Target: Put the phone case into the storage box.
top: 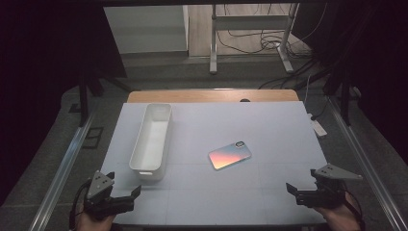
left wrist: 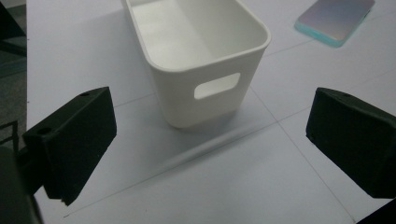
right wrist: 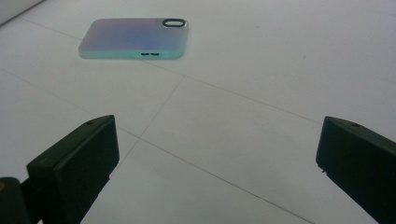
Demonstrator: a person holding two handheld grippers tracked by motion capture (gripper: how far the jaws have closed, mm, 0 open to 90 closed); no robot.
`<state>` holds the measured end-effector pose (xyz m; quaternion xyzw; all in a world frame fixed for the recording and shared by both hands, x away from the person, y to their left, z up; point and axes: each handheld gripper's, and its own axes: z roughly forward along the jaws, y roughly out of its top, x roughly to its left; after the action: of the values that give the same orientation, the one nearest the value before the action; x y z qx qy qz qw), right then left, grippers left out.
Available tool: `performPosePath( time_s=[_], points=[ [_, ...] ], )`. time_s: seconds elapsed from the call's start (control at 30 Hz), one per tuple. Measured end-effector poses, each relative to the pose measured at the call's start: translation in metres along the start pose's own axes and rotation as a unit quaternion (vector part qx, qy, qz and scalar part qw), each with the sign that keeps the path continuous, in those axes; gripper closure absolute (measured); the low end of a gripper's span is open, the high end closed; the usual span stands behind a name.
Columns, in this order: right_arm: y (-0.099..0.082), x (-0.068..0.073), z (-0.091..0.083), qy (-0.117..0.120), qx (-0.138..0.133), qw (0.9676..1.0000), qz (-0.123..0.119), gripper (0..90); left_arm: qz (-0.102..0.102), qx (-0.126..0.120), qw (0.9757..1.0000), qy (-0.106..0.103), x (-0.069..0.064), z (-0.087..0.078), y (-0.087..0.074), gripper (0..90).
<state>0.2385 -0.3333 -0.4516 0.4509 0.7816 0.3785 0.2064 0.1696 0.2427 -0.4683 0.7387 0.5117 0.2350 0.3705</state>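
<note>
— Since the phone (top: 230,155) lies flat mid-table, right of the bin (top: 152,140), where are the claws?
— Near edge; left gripper (top: 126,195) faces the bin's end, jaws wide, empty; right gripper (top: 297,190) faces the phone, wide too, well apart from it.

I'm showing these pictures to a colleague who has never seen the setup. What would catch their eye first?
Probably the phone case with its pink-to-blue sheen, lying flat right of the table's middle on the pale tabletop. Next, the long white bin, empty, standing left of it with a handle cutout in its near end. At the near edge, the left tool and right tool wait with jaws wide apart, holding nothing.
</note>
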Motion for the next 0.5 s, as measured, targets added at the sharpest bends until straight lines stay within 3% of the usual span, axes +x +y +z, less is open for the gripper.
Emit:
performPosePath(
  time_s=[0.4,0.5],
  points=[
    [0.0013,-0.0010,0.0026,0.003,0.008,1.0000,0.005,0.0,0.002,0.003,1.0000,-0.001,0.0003,0.0014,0.0001,4.0],
    [0.0013,-0.0010,0.0025,0.004,0.007,1.0000,0.005,0.0,0.021,-0.010,0.9997,0.003,-0.0017,0.0017,0.0002,4.0]
  ],
)
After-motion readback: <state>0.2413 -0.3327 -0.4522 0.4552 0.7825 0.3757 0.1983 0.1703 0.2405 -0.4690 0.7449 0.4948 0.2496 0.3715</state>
